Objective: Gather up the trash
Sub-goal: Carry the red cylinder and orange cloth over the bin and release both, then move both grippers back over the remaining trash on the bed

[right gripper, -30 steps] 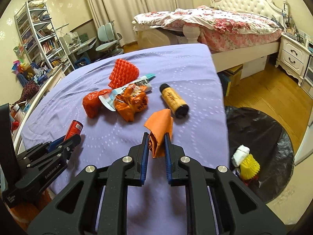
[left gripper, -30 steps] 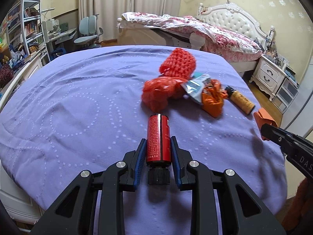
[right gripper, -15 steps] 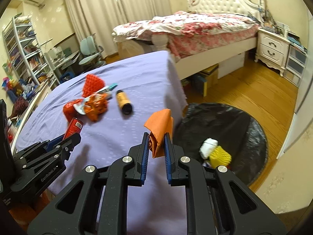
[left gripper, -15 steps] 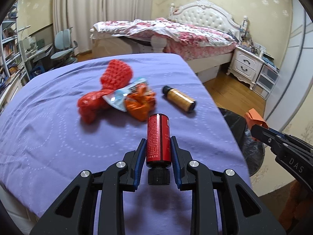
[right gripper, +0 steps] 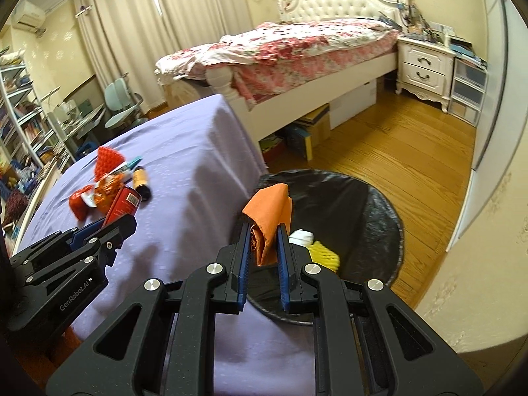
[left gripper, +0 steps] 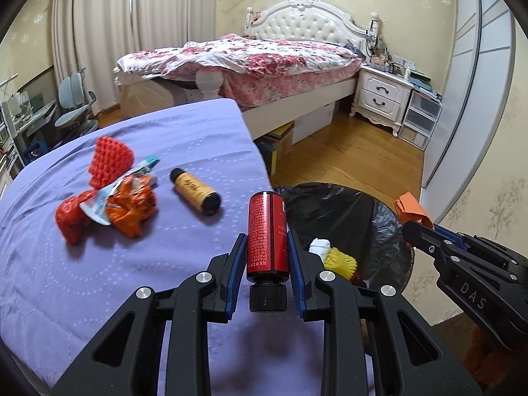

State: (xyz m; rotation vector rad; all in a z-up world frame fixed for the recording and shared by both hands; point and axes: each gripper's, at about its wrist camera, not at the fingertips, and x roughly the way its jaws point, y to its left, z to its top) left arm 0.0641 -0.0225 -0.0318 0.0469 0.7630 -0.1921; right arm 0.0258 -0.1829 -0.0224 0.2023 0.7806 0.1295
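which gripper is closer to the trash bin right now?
Right. The right gripper, shut on orange paper, sits over the rim of the black-lined bin. The left gripper, clamping a red bottle, is above the table edge beside it.

Both wrist cams look fwd/down along own fingers, close over table edge; both share bin, bed.

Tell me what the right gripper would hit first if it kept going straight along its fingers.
Probably the black bag-lined trash bin: the right gripper, shut on folded orange paper, points down into its opening, nothing in between. Depth is uncertain.
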